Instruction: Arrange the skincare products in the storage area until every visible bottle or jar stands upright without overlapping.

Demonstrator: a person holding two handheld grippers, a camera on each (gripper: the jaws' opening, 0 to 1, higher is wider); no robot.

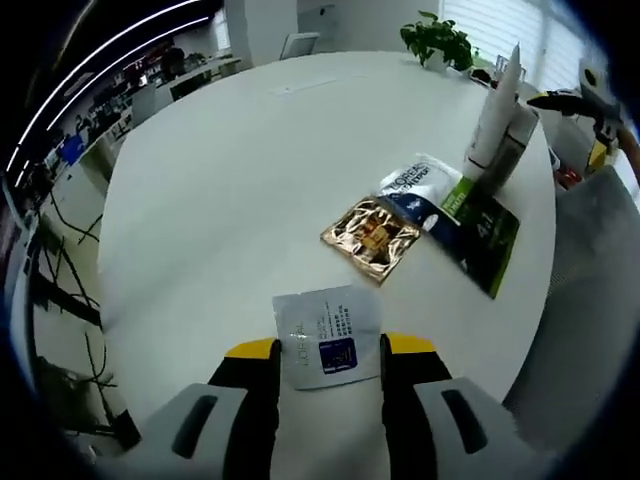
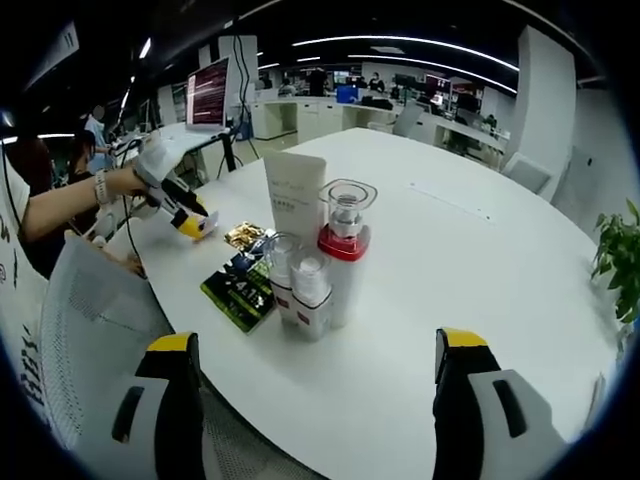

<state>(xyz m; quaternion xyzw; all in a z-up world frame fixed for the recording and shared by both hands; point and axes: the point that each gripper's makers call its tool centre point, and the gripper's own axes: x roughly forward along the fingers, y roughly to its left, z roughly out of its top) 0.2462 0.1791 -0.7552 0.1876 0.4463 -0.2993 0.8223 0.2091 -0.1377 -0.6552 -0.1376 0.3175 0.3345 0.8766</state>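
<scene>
Big round white table (image 1: pixel 220 170). Flat on it: a white sachet (image 1: pixel 327 335), a gold foil packet (image 1: pixel 371 237), a blue-and-white sachet (image 1: pixel 420 187) and a green-black packet (image 1: pixel 485 225). Standing in a tight cluster: a white tube (image 2: pixel 294 195), a red-collared pump bottle (image 2: pixel 344 250) and two small bottles (image 2: pixel 298 285).

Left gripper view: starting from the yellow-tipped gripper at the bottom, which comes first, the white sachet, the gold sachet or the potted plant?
1. White sachet, between the left gripper tips.
2. Gold sachet, mid-table, to the right.
3. Potted plant, at the table's far edge.

On table – 4 flat sachets (image 1: pixel 328 336), 2 small bottles (image 2: pixel 311 293), 1 red-collared pump bottle (image 2: pixel 345 250), 1 white tube (image 2: pixel 293 195) – 2 grippers (image 2: pixel 318 352).
</scene>
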